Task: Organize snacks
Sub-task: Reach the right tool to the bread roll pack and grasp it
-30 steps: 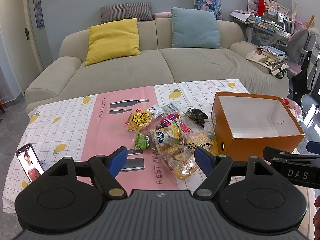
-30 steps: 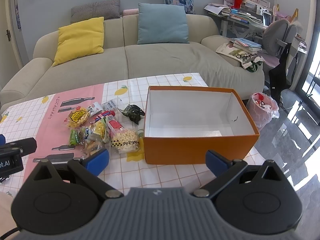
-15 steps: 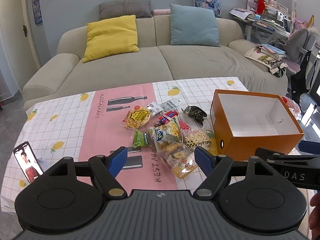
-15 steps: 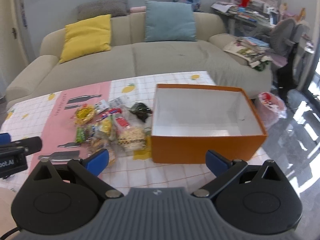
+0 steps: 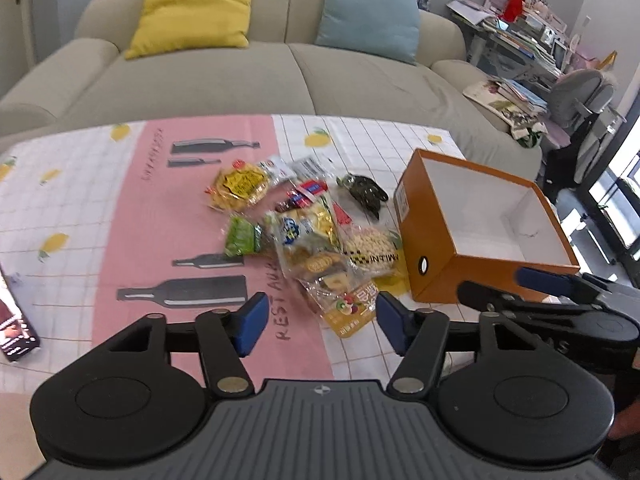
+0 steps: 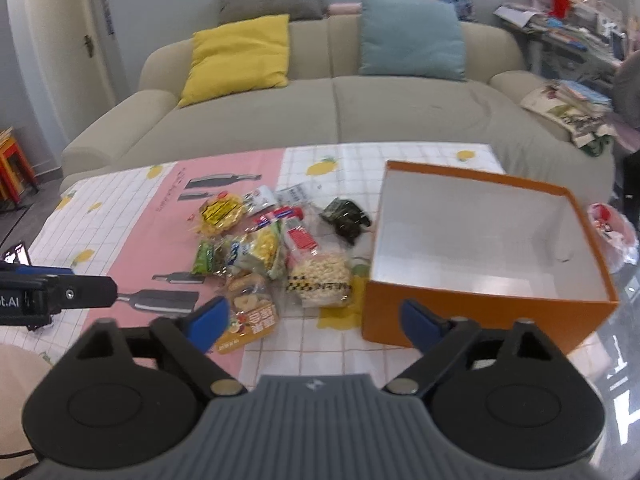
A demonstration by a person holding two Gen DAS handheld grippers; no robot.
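On the table (image 5: 80, 208), under a checked cloth with a pink band, the snacks (image 5: 308, 236) lie in a loose heap near the middle. The orange box (image 5: 436, 240) stands just right of the heap, open at the top and white inside, with nothing in it. In the heap, a yellow round pack (image 5: 238, 186) lies at the far left, a green pack (image 5: 242, 236) in front of it, and a clear bag of pale puffs (image 5: 370, 250) nearest the box, close to or touching its wall; the blur leaves that unclear. A yellow-orange pack (image 5: 354, 304) sits at the near edge, and a dark crumpled wrapper (image 5: 362, 192) lies at the back, between heap and box.

The left gripper (image 5: 318, 320) hovers above the cloth in front of the heap. Its jaws have just been closing, yet they stand apart with nothing between them; the yellow-orange pack lies just beyond the tips. The right gripper (image 6: 310, 318) hovers to the right, in front of the box's near left corner. Its jaws have also just been closing and are still wide, holding nothing. From the right wrist view the same heap (image 6: 272, 256) sits left of the box (image 6: 480, 312), and the left gripper's tip (image 6: 92, 290) shows at the left edge.

A phone (image 5: 14, 320) lies at the cloth's left edge. Behind the table stands a sofa (image 5: 240, 80) with a yellow cushion (image 5: 192, 12) and a blue one (image 5: 370, 14).
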